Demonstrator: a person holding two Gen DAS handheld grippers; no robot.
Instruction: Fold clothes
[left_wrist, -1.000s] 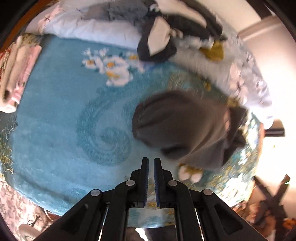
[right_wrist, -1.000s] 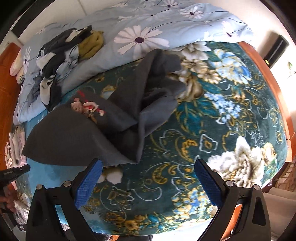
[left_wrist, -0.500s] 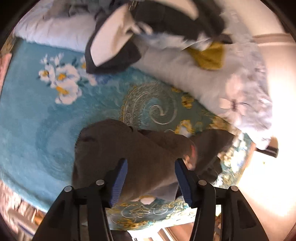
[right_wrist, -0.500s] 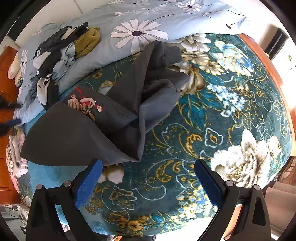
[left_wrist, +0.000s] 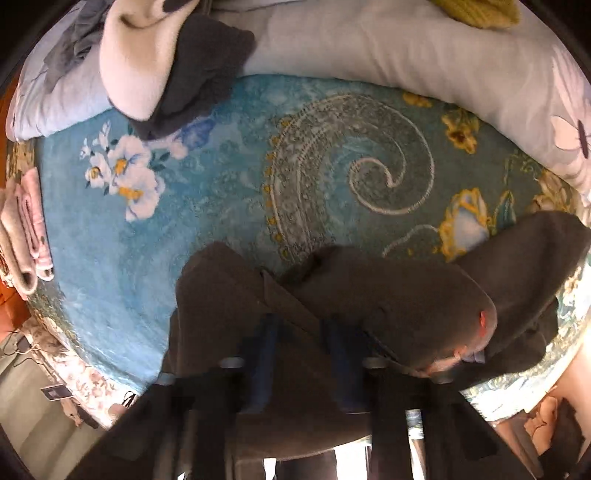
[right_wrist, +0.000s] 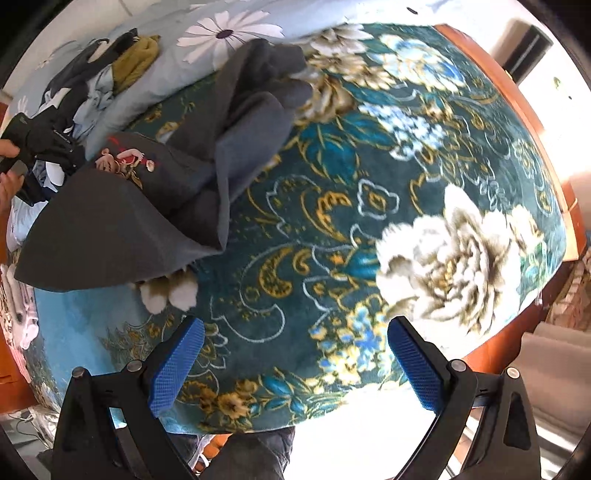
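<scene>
Only the left wrist view shows the left gripper, blurred, its blue pads parted with the crumpled dark grey cotton garment lying between and around them, grip uncertain; the right wrist view alone shows that garment's cartoon print, spread on the teal floral plush blanket; the right gripper hangs wide open, empty; one heap of unfolded clothes tops the pale blue quilt.

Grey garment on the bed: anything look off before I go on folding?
Yes. The grey garment lies crumpled, not flat: its far part is bunched in ridges toward the pale quilt. The left gripper is open over its near edge; the right gripper hangs open, clear of it.
</scene>
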